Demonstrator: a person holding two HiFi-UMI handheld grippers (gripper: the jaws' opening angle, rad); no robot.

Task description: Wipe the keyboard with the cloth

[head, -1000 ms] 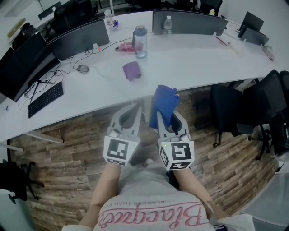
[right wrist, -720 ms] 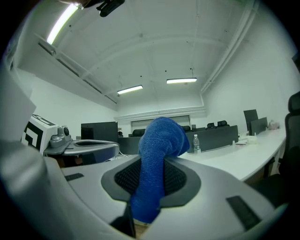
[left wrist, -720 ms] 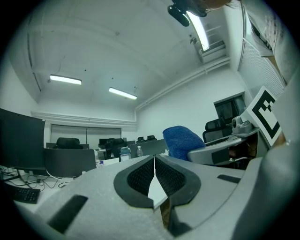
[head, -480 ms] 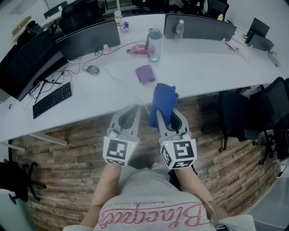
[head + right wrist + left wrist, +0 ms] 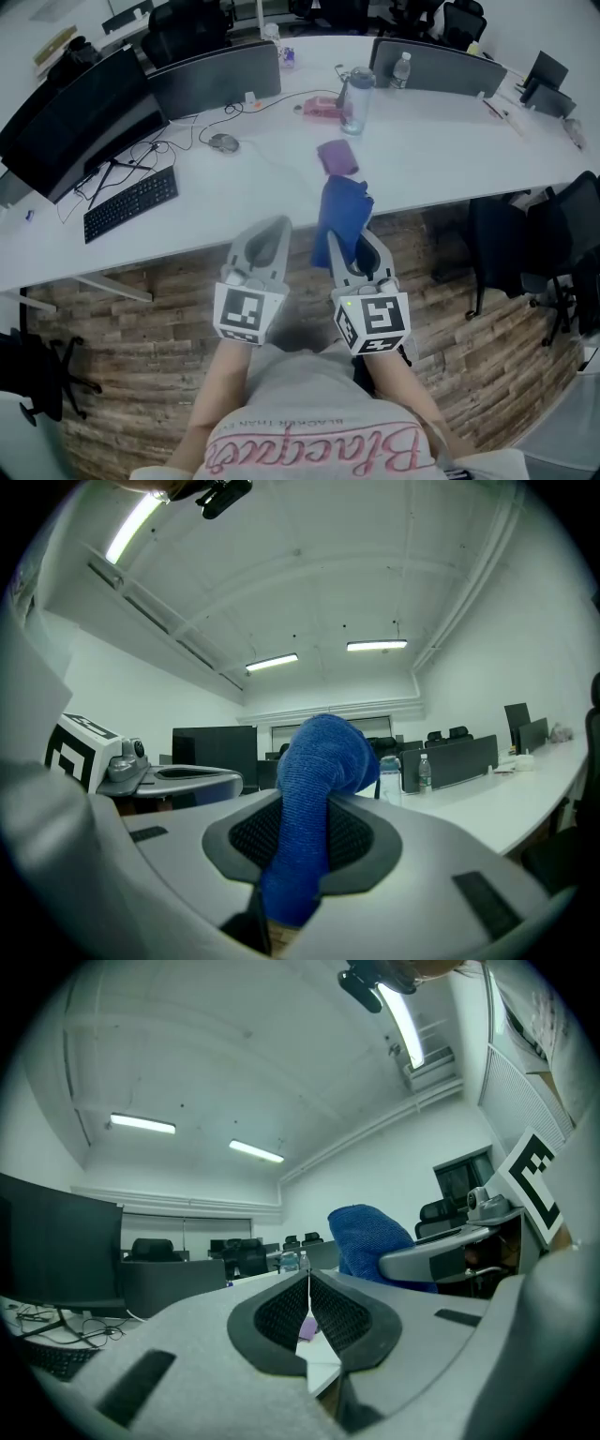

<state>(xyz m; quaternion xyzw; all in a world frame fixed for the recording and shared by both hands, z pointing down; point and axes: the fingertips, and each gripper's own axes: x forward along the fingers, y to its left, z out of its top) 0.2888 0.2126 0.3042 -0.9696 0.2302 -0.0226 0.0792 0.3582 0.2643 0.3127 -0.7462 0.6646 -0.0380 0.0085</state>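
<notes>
The right gripper (image 5: 349,246) grips the blue cloth (image 5: 342,208), which sticks up out of its jaws. The left gripper (image 5: 272,230) beside it has its jaws pressed together on nothing. The keyboard (image 5: 131,202) lies near the left front edge of the desk (image 5: 441,141), well apart from both.

The cloth (image 5: 342,214) was deep blue with a fine looped weave. The left gripper (image 5: 278,225) and the right gripper (image 5: 347,246) were pale grey, their pads (image 5: 281,1312) black with a mesh pattern, and their marker cubes (image 5: 372,323) carried black-and-white squares. At the far left the keyboard (image 5: 130,203) and the monitor (image 5: 80,117) were black on a white desk (image 5: 234,192). A small item (image 5: 337,157) farther off was purple. The floor (image 5: 141,319) showed brown wood planks. The person's shirt (image 5: 309,417) was light grey with pink lettering.
</notes>
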